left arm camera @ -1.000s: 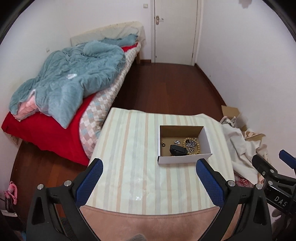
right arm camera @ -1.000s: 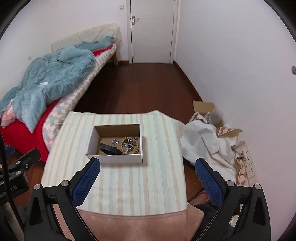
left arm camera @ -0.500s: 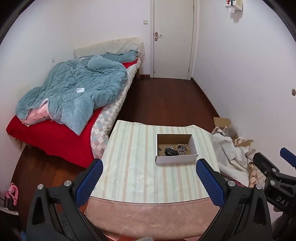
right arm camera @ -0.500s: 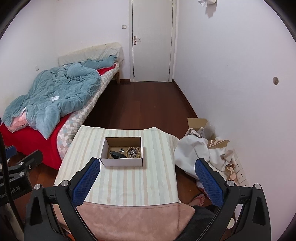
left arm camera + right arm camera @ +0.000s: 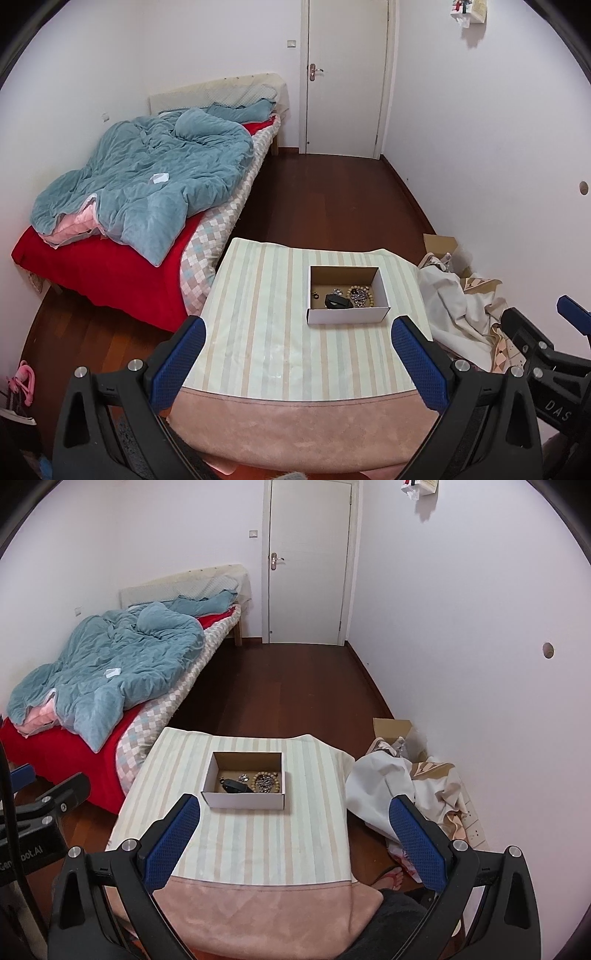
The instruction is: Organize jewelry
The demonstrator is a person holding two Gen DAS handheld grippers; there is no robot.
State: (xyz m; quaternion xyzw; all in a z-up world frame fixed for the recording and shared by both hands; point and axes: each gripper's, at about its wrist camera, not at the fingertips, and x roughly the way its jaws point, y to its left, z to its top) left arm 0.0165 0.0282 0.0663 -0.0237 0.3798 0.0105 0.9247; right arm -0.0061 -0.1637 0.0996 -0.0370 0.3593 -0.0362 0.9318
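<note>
Open cardboard box [image 5: 347, 317] of jewelry [image 5: 360, 295]

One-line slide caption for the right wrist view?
Open right tongs held back from a striped table where a cardboard box holds jewelry, including a bead bracelet.

A box [image 5: 347, 316] sits on the tabletop [image 5: 258, 332] at centre frame, toward its far right part. Inside the box, a bead bracelet [image 5: 364, 295] lies right of a case [image 5: 337, 301]. The bed [image 5: 147, 206] fills the upper left; crumpled cloth [image 5: 454, 310] lies on the floor at right; the door [image 5: 345, 77] stands top centre.
</note>
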